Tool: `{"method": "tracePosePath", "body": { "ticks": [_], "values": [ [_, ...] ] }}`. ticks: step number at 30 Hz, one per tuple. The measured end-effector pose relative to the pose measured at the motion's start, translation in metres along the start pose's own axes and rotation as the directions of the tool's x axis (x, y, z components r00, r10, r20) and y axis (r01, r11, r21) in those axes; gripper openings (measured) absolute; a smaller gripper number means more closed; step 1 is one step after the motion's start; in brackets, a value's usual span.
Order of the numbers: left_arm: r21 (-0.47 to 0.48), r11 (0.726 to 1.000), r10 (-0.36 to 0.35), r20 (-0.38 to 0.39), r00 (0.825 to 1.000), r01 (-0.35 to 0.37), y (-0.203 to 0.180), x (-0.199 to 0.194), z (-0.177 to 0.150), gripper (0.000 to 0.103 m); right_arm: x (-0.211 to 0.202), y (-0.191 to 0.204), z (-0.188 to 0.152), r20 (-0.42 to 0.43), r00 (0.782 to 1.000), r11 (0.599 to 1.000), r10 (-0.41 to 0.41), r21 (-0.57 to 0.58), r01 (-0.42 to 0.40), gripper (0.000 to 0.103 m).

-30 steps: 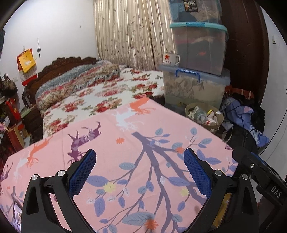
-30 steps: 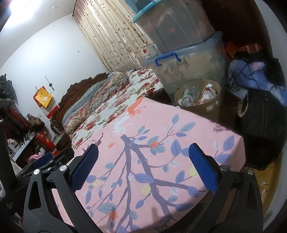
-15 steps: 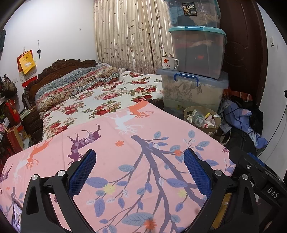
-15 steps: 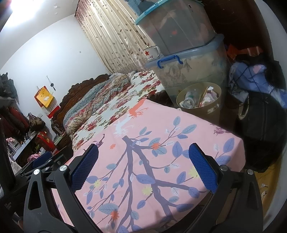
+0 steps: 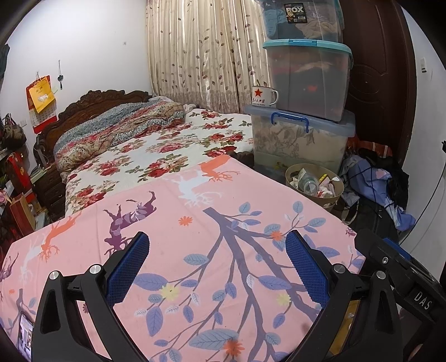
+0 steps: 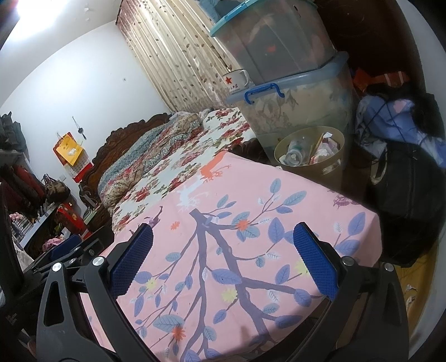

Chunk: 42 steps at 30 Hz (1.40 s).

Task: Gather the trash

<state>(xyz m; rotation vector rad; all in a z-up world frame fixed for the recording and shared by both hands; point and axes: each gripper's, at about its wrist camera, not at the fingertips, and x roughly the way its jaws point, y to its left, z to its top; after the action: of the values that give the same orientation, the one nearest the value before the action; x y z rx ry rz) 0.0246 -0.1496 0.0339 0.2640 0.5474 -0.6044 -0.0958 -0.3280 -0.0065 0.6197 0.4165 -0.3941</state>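
Now higher | left claw [image 5: 216, 267], right claw [image 6: 221, 260] still agape | trash basket [image 5: 314, 186] lower in view

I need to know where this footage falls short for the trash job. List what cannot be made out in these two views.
- Round tan wastebasket: the items in it are too small to name in either view, and its base is hidden behind the pink tree-print sheet.
- Floor beside the bed: hidden by that sheet in both views.
- Top clear storage box: cut off by the upper edge of the left wrist view.
- Left gripper and right gripper: open; their handles lie outside the pictures.
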Motion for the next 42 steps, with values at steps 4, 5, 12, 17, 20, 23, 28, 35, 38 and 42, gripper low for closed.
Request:
{"method": "tracePosePath", "body": {
  "ticks": [4,5,12,17,20,23,28,35,38,42],
  "values": [
    [0.001,1.0,-0.001,-0.002,1.0,0.001,0.0001,-0.0003,-0.0001,0.094,0.0005,-0.0003,0.0004,0.001,1.0,1.0,0.001,-0.001,-0.001,0.1],
    [0.001,1.0,0.0,-0.003,1.0,0.0,0.0004,-0.0004,-0.0007,0.094,0.0005,-0.0003,0.0005,0.0,1.0,1.0,0.001,-0.001,-0.001,0.1],
    [0.0,1.0,-0.001,-0.002,1.0,0.001,0.0007,0.0002,-0.0004,0.094,0.0,0.0001,0.0004,0.0,1.0,1.0,0.001,0.0,-0.001,0.1],
    [0.002,1.0,-0.002,-0.005,1.0,0.002,0.0006,0.0016,-0.0026,0.094,0.0004,-0.0001,0.0008,-0.001,1.0,1.0,0.001,-0.001,-0.001,0.1],
    [0.001,1.0,-0.002,-0.005,1.0,0.002,0.0005,0.0014,-0.003,0.094,0.0005,-0.0002,0.001,0.0,1.0,1.0,0.001,-0.001,-0.001,0.1],
    [0.001,1.0,-0.002,-0.005,1.0,0.002,0.0005,0.0017,-0.0026,0.094,0.0004,-0.0001,0.0011,-0.001,1.0,1.0,0.001,0.0,-0.001,0.1],
    [0.003,1.0,0.001,-0.003,1.0,-0.001,0.0003,0.0014,-0.003,0.094,0.0003,0.0,0.0012,-0.001,1.0,1.0,0.0,0.0,0.0,0.1],
    [0.019,1.0,0.009,0.02,1.0,-0.009,-0.0044,-0.0011,-0.0067,0.094,0.0009,0.0005,-0.001,-0.002,1.0,1.0,0.0,-0.001,0.0,0.1],
    [0.019,1.0,0.007,0.035,0.999,-0.008,-0.005,-0.0045,-0.0058,0.094,0.0011,0.0002,-0.0007,-0.002,1.0,1.0,-0.002,0.001,0.002,0.1],
    [0.013,1.0,0.004,0.043,0.999,-0.005,-0.0049,-0.0068,-0.0043,0.094,0.0011,-0.0021,-0.0029,0.0,1.0,1.0,-0.003,0.008,0.003,0.1]
  ]
}}
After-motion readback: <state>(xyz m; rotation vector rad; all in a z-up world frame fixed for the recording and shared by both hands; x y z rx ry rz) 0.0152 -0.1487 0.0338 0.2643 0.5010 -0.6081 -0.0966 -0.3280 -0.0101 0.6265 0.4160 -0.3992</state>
